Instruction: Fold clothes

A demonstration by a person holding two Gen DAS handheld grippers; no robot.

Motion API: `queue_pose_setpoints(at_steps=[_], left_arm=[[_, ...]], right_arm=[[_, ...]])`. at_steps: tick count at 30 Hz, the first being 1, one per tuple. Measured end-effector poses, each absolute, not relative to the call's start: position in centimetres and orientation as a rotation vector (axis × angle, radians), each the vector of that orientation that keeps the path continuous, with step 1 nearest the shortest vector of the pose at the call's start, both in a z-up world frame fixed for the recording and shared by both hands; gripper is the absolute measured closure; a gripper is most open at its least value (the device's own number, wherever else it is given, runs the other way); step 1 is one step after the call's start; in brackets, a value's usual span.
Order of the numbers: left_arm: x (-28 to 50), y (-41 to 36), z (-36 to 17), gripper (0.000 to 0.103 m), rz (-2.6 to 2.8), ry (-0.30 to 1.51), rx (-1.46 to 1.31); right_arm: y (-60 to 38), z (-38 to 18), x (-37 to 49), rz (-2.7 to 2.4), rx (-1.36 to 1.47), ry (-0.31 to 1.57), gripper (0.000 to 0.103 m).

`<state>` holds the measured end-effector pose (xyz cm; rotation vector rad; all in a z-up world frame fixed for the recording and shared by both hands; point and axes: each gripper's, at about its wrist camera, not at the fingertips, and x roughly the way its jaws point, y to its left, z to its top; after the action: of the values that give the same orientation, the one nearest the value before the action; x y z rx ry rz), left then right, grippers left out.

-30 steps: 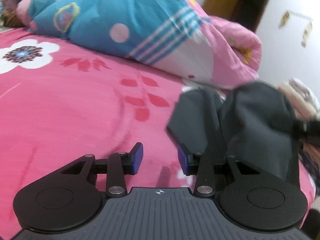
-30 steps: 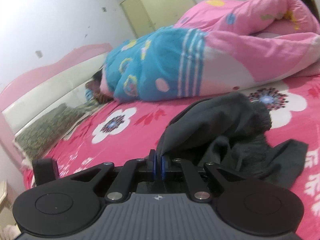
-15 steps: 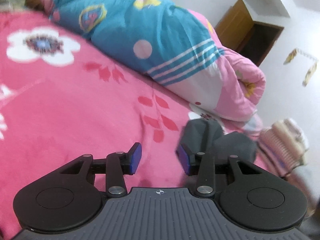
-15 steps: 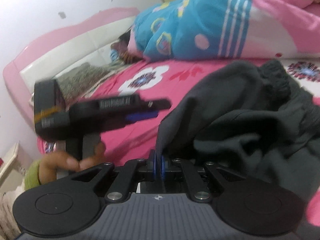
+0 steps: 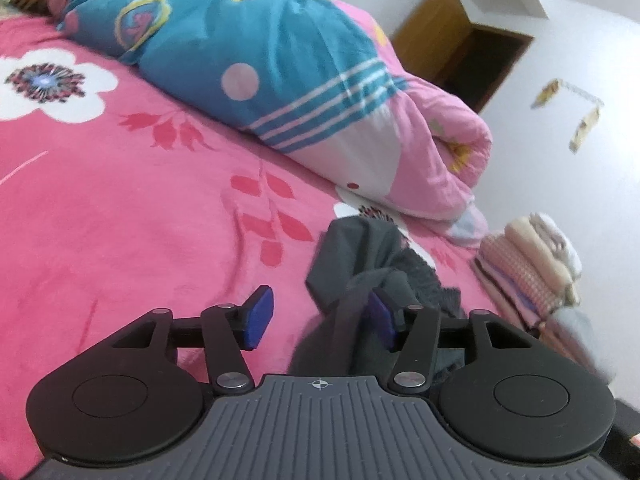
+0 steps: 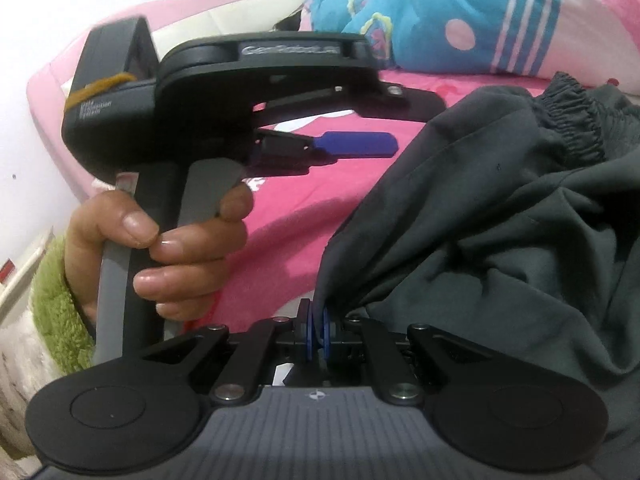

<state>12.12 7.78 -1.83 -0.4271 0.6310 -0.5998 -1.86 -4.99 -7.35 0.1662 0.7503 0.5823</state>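
We saw the right claw [image 6: 316, 330] pinched shut on an edge of the dark grey garment [image 6: 500, 220], which lay crumpled on the pink bed [image 5: 120, 208], just in front of the rolled quilt [image 5: 256, 64]. Left claw [image 5: 320, 320] stood wide apart, with a grey fold hanging between its pads and touching the right-hand pad [image 5: 380, 316]; nothing clamped there. In the right wrist view the left claw sat just beside the garment's near edge, held by a hand [image 6: 160, 248].

We judged the step as getting a 2nd grip on the cloth. To do it well, we'd close the left claw on 1 layer only, near the elastic cuff [image 6: 568, 108], then pull both claws apart to flatten the cloth before any fold.

Counts: 1 grey garment, 2 claws, 1 quilt, 1 stack of folded cloth [image 5: 528, 256] beyond the garment, its pieces too blurred to count.
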Motion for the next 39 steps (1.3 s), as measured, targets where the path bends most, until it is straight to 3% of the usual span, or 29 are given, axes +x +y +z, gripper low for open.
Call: queue_pose_setpoints(at_steps=[4, 7, 9, 20, 24, 28, 39], left_arm=[[11.9, 7.0, -2.1, 0.049, -0.620, 0.649, -0.373], [11.8, 6.6, -2.3, 0.048, -0.632, 0.660, -0.352], [11.8, 6.2, -2.4, 0.048, -0.633, 0.660, -0.338], [11.7, 2.1, -2.6, 0.046, -0.644, 0.639, -0.208], [11.7, 2.2, -2.3, 0.045, -0.661, 0.617, -0.214], [11.9, 2.7, -1.9, 0.033, -0.709, 0.599, -0.227], [11.5, 1.4, -2.4, 0.032, -0.803, 0.631, -0.140]], right_arm=[[-5.3, -7.2, -2.7, 0.570, 0.160, 0.740, 0.089], [-8.3, -6.2, -3.1, 0.512, 0.213, 0.706, 0.066], [-10.2, -5.6, -3.4, 0.474, 0.248, 0.682, 0.059], [-21.0, -2.0, -5.0, 0.259, 0.437, 0.549, 0.059], [-24.1, -1.5, -1.5, 0.148, 0.519, 0.539, 0.059], [-24.8, -2.5, 2.2, 0.168, 0.612, 0.602, 0.058], [-20.9, -3.5, 9.7, 0.269, 0.613, 0.843, 0.058]])
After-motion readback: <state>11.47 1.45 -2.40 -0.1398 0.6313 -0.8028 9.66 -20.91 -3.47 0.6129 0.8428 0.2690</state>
